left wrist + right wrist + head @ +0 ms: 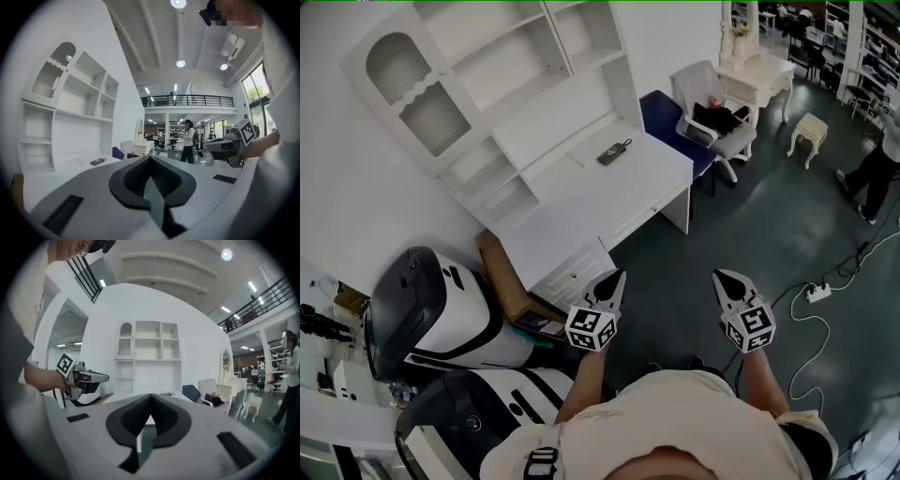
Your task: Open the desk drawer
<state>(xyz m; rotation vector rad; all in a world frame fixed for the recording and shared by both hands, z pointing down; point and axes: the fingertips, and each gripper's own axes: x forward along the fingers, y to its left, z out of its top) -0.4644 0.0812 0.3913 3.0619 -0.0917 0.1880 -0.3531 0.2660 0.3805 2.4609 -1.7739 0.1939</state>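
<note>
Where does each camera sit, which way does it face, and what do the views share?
Head view: on the head, steeply down at the white desk; left gripper, right gripper and shirt show.
Left gripper view: along its shut jaws, toward the hall, desk at left; right hand shows.
Right gripper view: along its shut jaws, facing the desk; left hand shows.
Shared: all show the desk; each gripper view catches the other gripper.

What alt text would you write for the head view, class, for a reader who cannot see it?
Seen from above, a person holds the left gripper and right gripper, both shut and empty, above a dark floor, short of a white desk with shelves. Its drawer looks closed; a small dark object lies on top.
</note>
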